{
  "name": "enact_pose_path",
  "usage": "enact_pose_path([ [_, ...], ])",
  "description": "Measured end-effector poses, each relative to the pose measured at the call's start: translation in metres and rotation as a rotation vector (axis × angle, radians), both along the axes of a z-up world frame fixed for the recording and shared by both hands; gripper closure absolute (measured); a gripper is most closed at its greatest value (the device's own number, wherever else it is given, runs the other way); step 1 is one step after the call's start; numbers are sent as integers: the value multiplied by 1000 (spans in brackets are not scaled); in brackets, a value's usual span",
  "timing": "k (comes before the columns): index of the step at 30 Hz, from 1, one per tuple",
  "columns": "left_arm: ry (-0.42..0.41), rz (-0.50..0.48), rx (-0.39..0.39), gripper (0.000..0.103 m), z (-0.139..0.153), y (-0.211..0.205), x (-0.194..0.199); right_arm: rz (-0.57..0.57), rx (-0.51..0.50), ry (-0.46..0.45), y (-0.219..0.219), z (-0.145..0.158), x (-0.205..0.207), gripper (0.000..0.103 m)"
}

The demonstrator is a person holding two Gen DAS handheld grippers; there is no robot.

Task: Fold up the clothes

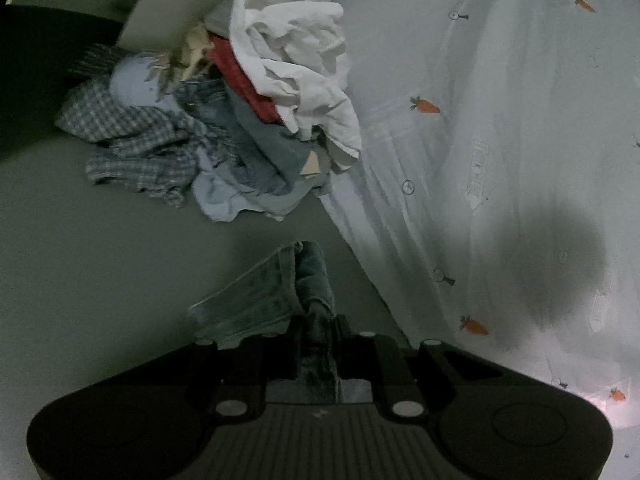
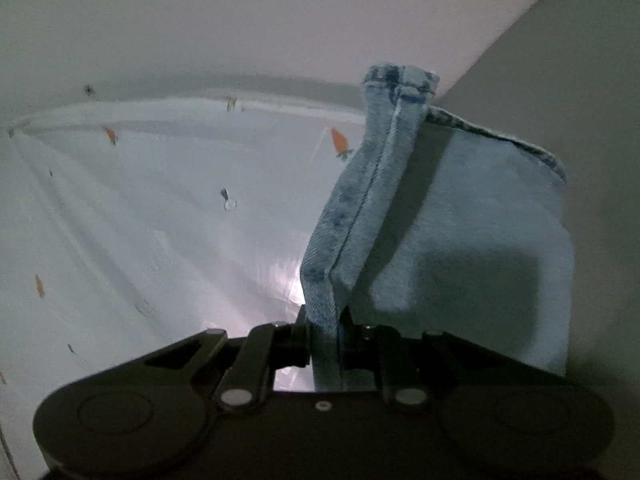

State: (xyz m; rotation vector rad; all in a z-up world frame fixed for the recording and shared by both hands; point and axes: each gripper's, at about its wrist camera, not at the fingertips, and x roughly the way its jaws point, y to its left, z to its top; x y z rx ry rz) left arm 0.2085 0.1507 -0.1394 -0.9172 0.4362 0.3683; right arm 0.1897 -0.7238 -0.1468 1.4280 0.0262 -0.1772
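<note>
Both claws, left and right, clamped on denim garment.

Looks like a home bedroom: a bed w/ a pale sheet printed w/ small orange carrots. Just beside the sheet's edge sits a heap of unfolded laundry; plain wall behind the sheet.

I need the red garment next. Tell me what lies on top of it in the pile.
A crumpled white garment lies over the red garment, hiding most of it. Only a red strip shows, above blue clothes. What else lies beneath the white one cannot be seen.
</note>
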Motion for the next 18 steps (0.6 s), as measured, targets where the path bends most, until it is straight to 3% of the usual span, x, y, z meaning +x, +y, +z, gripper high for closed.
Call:
enact_pose_path([
  [5, 13, 48, 4, 86, 1, -2, 54, 33, -55, 26, -2, 11, 59, 91],
  [8, 31, 44, 54, 88, 0, -4, 101, 38, -51, 65, 0, 9, 110, 91],
  [10, 48, 44, 104, 103, -6, -9, 140, 39, -73, 119, 1, 5, 156, 91],
  [14, 82, 61, 168, 103, -29, -8, 215, 43, -131, 290, 0, -19, 256, 90],
  [17, 144, 24, 196, 103, -46, -12, 255, 91, -123, 414, 2, -56, 323, 80],
  [18, 156, -3, 210, 103, -49, -17, 263, 111, -116, 442, 5, -66, 338, 70],
])
